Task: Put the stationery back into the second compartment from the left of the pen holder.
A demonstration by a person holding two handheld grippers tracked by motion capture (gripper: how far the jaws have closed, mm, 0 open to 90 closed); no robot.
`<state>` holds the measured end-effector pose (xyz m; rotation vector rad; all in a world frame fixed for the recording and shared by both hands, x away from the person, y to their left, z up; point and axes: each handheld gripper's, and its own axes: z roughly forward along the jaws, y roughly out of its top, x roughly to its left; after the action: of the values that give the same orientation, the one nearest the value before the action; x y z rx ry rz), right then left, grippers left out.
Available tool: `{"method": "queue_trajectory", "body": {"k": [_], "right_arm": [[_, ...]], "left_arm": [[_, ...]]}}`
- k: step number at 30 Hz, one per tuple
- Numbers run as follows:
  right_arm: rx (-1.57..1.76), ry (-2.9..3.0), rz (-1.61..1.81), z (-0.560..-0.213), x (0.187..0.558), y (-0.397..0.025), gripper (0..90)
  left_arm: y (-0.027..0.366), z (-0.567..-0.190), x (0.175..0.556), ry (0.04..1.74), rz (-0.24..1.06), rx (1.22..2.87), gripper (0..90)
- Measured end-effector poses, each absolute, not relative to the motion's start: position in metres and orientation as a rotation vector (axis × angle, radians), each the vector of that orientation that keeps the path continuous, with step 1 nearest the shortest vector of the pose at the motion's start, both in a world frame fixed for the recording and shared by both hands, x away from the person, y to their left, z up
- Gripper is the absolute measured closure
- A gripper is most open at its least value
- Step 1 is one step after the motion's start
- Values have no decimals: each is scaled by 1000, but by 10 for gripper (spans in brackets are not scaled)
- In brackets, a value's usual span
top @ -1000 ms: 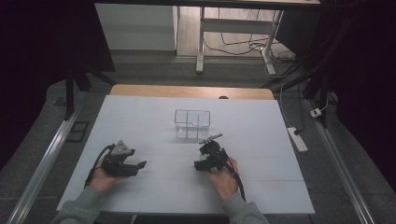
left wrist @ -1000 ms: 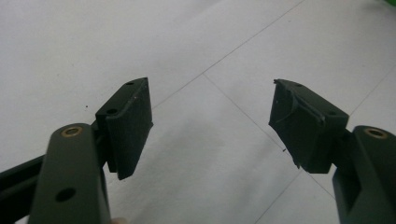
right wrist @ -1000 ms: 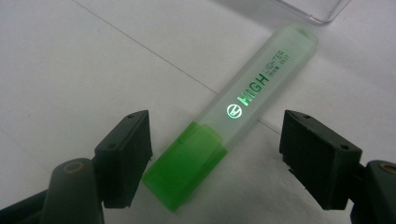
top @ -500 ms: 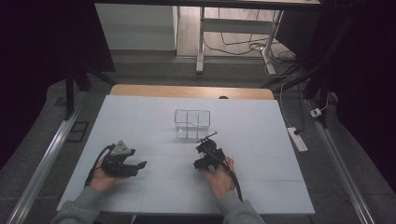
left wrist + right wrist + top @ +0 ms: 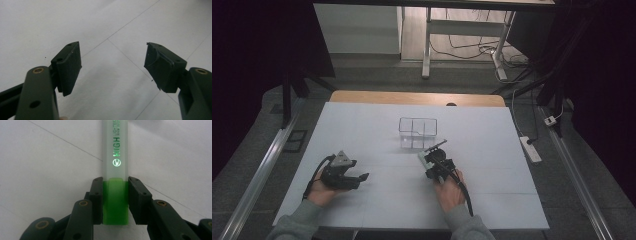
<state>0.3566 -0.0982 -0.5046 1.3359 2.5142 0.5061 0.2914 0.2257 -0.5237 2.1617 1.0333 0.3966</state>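
Note:
A highlighter [image 5: 115, 157] with a frosted white body, green "HIGH" lettering and a green end is clamped by that end in my right gripper [image 5: 115, 200], lying low over the white table. In the high view the right gripper [image 5: 430, 161] sits near the table's middle, just in front of a clear plastic box [image 5: 418, 132] with compartments, and the highlighter [image 5: 422, 159] shows as a pale sliver at its tip. My left gripper [image 5: 112, 65] is open over bare table, nothing between its jaws. In the high view the left gripper [image 5: 358, 178] rests at the front left, pointing right.
The white table sheet [image 5: 492, 150] has faint seam lines, and a wooden edge [image 5: 412, 97] runs along the back. A power strip [image 5: 530, 149] lies on the floor to the right. Desk legs and cables stand beyond the table.
My right gripper has shifted slightly left with the highlighter still in it. The left gripper has stayed where it was.

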Motion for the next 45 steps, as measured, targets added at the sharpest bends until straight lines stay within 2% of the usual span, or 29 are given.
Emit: {"method": "queue_trajectory", "body": {"k": [14, 45], "right_arm": [[1214, 2569, 708, -488, 353, -125, 666], [530, 2808, 935, -467, 357, -126, 665]], "left_arm": [[225, -522, 292, 1025, 414, 2161, 297], [198, -502, 282, 874, 417, 2224, 297]]}}
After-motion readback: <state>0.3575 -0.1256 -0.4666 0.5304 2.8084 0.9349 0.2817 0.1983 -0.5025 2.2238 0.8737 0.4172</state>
